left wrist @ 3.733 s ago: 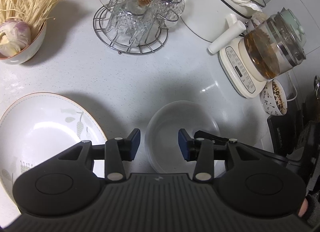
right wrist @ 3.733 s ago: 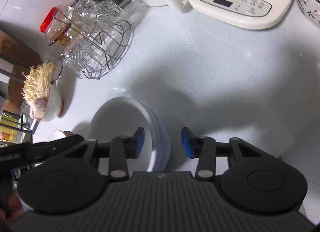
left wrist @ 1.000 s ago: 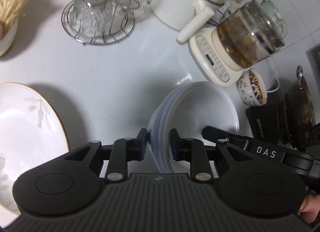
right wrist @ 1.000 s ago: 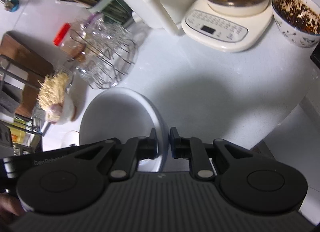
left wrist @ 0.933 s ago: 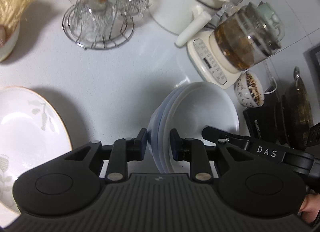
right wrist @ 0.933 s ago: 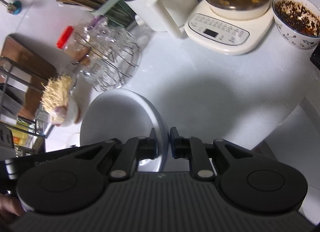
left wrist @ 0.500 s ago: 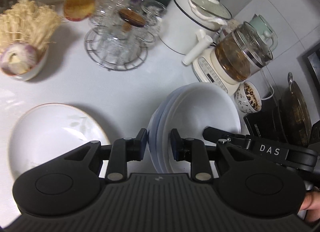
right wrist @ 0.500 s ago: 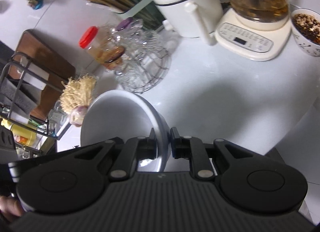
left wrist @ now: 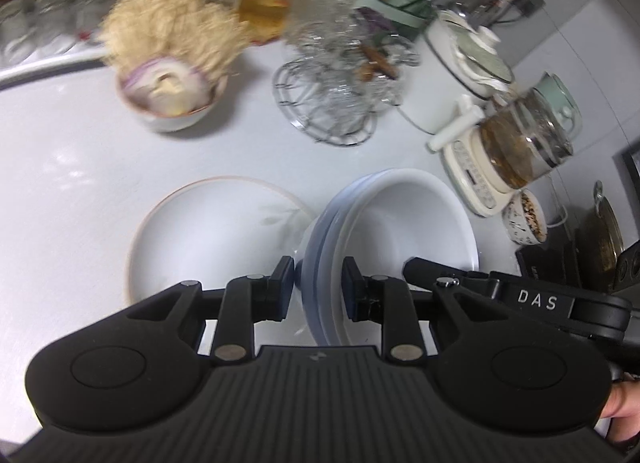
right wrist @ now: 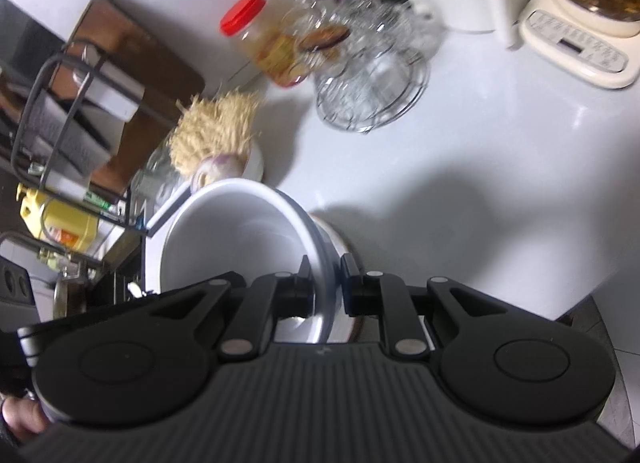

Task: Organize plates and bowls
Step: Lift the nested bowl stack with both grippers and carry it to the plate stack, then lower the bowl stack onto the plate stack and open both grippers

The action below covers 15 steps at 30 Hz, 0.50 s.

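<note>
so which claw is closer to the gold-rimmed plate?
Left. The left claw grips the stacked white bowls on the rim beside the gold-rimmed plate; the right claw holds the opposite rim, farther off.

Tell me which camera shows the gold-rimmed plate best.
The left wrist view: the gold-rimmed plate lies nearly whole on the counter, partly covered by the held bowl stack. The right wrist view shows only a sliver of its rim behind the bowls.

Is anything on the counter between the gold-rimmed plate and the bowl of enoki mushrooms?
No. In the left wrist view the white counter between the gold-rimmed plate and the mushroom bowl is bare.
</note>
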Each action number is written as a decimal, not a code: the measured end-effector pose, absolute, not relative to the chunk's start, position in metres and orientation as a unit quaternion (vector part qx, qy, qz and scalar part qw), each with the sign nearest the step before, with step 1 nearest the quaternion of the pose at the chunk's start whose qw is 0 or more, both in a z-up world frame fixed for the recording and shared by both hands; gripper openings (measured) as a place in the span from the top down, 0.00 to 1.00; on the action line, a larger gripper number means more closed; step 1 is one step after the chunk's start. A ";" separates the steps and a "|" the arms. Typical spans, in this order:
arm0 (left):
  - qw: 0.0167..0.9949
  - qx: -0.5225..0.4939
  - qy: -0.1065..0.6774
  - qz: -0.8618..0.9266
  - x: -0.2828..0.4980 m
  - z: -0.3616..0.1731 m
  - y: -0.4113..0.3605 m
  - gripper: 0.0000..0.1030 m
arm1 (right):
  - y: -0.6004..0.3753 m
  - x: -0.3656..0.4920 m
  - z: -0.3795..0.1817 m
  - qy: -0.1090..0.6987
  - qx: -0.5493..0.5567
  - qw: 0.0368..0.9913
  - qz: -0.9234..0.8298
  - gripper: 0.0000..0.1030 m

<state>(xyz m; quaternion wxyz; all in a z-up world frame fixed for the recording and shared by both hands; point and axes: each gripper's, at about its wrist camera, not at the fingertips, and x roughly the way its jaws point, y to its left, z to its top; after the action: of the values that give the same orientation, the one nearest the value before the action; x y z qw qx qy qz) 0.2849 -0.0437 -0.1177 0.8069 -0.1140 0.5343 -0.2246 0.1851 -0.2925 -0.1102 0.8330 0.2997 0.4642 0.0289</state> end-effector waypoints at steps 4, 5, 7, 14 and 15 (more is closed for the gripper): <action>0.805 -0.126 0.545 -0.199 0.282 -0.132 -0.023 0.73 | -0.274 0.195 -0.124 0.484 0.294 0.823 0.042 0.84; 0.805 -0.129 0.546 -0.195 0.282 -0.136 -0.018 0.73 | -0.270 0.198 -0.127 0.489 0.292 0.821 0.046 0.84; 0.802 -0.141 0.550 -0.186 0.284 -0.143 -0.008 0.73 | -0.263 0.205 -0.133 0.497 0.289 0.816 0.053 0.84; 0.807 -0.122 0.554 -0.162 0.293 -0.167 -0.004 0.73 | -0.249 0.227 -0.156 0.525 0.271 0.804 0.063 0.85; 0.807 -0.125 0.554 -0.162 0.295 -0.170 -0.003 0.73 | -0.247 0.229 -0.158 0.527 0.263 0.806 0.063 0.85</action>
<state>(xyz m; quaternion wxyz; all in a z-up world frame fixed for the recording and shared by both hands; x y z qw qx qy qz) 0.2950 -0.0032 -0.1700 0.8069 -0.1252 0.5541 -0.1617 0.2293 -0.2468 -0.1583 0.8056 0.2634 0.5269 0.0631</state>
